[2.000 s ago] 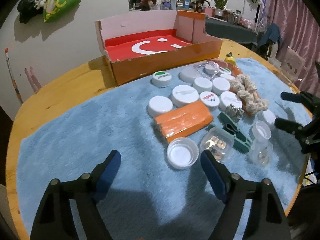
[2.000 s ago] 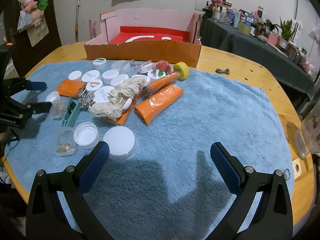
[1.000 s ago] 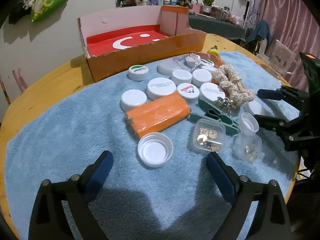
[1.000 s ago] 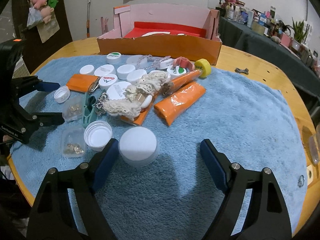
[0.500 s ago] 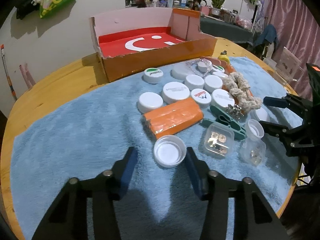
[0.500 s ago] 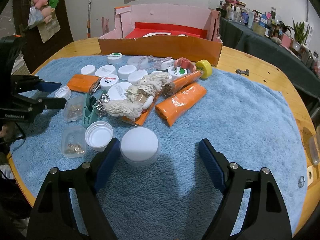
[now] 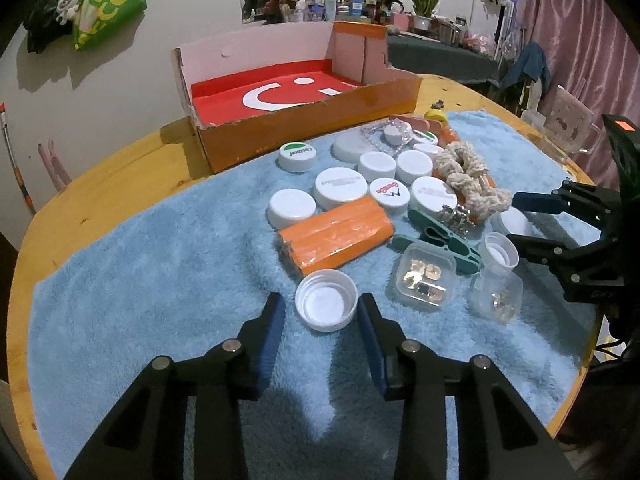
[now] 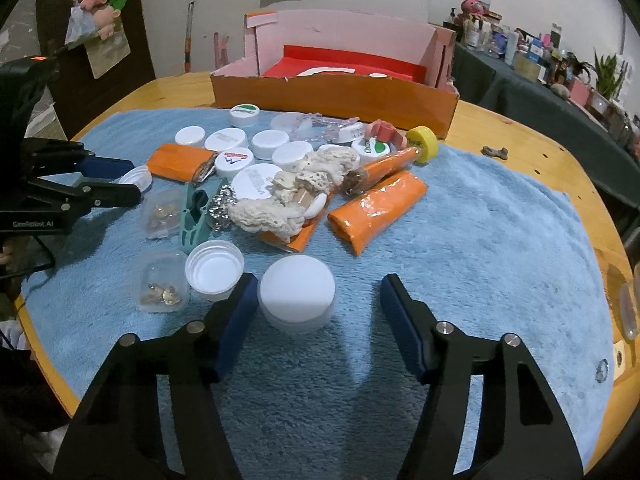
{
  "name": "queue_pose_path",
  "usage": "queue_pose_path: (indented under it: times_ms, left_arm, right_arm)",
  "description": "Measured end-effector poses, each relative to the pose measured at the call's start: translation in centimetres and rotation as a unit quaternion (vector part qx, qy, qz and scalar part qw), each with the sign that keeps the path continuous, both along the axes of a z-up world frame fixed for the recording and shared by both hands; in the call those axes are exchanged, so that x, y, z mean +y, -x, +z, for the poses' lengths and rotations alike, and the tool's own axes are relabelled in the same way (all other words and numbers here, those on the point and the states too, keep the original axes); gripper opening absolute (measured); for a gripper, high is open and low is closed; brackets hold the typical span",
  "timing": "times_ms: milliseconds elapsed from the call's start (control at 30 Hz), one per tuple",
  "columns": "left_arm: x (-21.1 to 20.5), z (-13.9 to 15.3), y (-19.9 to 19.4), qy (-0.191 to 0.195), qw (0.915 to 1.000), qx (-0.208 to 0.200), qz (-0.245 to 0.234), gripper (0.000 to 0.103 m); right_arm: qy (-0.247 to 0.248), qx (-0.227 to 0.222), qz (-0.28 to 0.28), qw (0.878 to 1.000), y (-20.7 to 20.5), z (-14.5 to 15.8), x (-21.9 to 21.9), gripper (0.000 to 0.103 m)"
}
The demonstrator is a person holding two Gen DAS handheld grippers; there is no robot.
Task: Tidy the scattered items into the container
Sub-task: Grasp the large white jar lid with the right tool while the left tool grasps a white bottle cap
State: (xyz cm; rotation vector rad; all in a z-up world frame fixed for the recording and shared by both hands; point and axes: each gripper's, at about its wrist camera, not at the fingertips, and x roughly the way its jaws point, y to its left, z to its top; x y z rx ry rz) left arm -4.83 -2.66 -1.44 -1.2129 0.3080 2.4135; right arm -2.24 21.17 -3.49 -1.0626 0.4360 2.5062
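sitting between my left gripper [image 7: 320, 312] open jaws is an upturned cap [image 7: 326, 300]; my right gripper [image 8: 316, 304] gapes, white lid [image 8: 297, 298] beside its left finger.

Dim indoor light falls from above, casting soft shadows on the fluffy blue towel [image 7: 120, 264]. Fisheye curvature bends the round wooden table [image 8: 552, 152], corners vignette black, and background clutter looks soft.
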Motion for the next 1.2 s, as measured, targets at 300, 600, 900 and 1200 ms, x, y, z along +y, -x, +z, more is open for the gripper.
queue_pose_path:
  times_ms: [300,600,900,1200]
  left_arm:
    - [0.0,0.0,-0.2,-0.001,1.0000,0.003,-0.002,0.036]
    - [-0.3,0.5,-0.5,-0.014,0.9999,0.005,0.003,0.034]
    - [-0.2,0.9,-0.8,-0.011,0.9999,0.010,0.002,0.034]
    - [-0.3,1.2,-1.0,-0.013,0.9998,0.012,0.001,0.034]
  right_arm:
    - [0.002,0.006,0.000,1.000,-0.1,0.2,-0.2,0.040]
    - [0.008,0.015,-0.053,0.998,-0.2,0.4,-0.6,0.039]
    - [0.012,0.013,-0.054,0.998,-0.3,0.5,-0.7,0.039]
    - [0.012,0.014,-0.059,0.998,-0.3,0.4,-0.8,0.039]
